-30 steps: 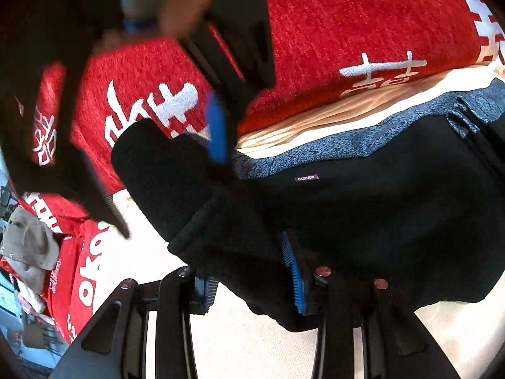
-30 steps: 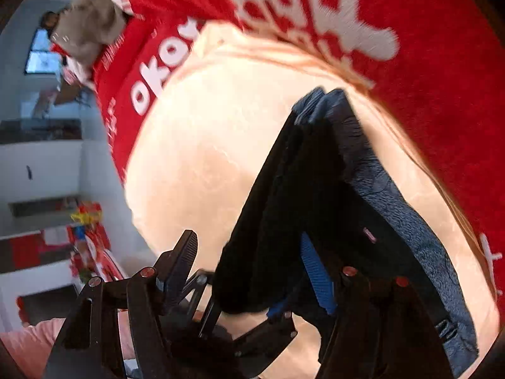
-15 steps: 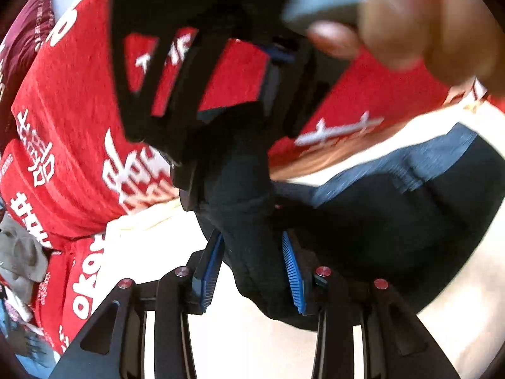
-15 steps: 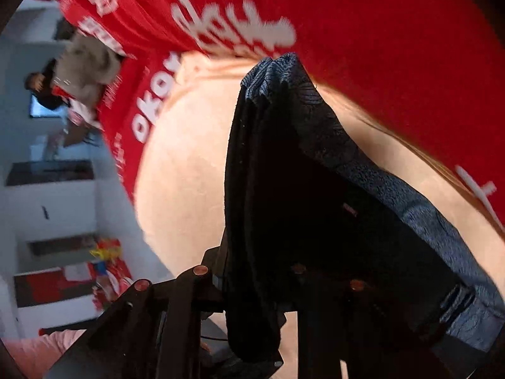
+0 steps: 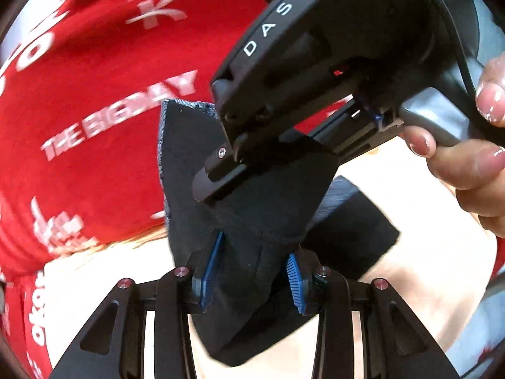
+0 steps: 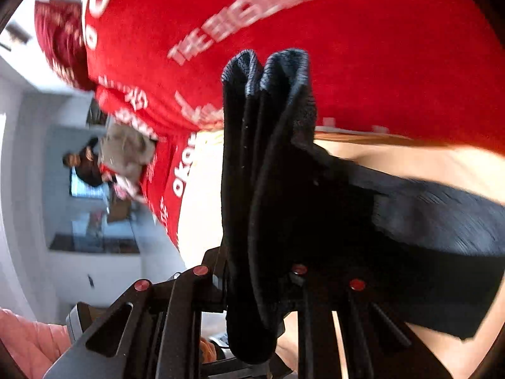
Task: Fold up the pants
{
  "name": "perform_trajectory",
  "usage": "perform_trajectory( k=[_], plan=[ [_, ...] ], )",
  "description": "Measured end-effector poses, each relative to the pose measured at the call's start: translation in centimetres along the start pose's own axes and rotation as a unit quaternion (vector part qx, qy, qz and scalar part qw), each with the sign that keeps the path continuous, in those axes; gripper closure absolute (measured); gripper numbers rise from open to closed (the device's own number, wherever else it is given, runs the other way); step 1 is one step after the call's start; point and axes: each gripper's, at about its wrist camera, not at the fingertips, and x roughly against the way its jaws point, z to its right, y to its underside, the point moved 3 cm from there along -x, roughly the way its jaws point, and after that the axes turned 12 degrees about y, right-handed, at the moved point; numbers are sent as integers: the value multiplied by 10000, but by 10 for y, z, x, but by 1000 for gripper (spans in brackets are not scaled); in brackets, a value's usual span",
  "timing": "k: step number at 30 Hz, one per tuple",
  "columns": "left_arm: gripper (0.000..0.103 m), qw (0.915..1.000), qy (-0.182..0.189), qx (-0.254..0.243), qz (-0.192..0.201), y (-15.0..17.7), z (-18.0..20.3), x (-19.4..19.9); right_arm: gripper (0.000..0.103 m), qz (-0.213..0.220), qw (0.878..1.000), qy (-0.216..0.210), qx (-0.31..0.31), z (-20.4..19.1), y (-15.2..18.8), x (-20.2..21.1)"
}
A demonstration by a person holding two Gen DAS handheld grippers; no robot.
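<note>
The black pants with a grey-blue waistband hang lifted above the cream surface. My left gripper is shut on a thick fold of them between its blue pads. My right gripper shows just above in the left wrist view, clamped on the same raised edge, with a hand on its handle. In the right wrist view the pants stand up in several layers between that gripper's fingers, and the rest trails down to the right.
A red blanket with white lettering covers the area behind the cream surface. A room with a seated person and a grey-brown item lies off to the left.
Both grippers have lifted the gripped pants edge up off the surface and carried it over. The right gripper has closed in right above the left one.
</note>
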Motion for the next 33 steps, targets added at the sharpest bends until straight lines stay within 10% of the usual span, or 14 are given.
perform_trajectory(
  k=[16,24,33],
  plan=[
    [64,9893,328,-910,-1089,16,111,-128,83,158,9898,13,-1415,197,64,4],
    [33,9891,481,-528,-1288,13,85,-111,78,185,9888,144,-1472,202,66,-6],
    [33,9938,-12,330,-1066,7,8,-68,73,169,9877,1083,-1116,187,72,0]
  ],
)
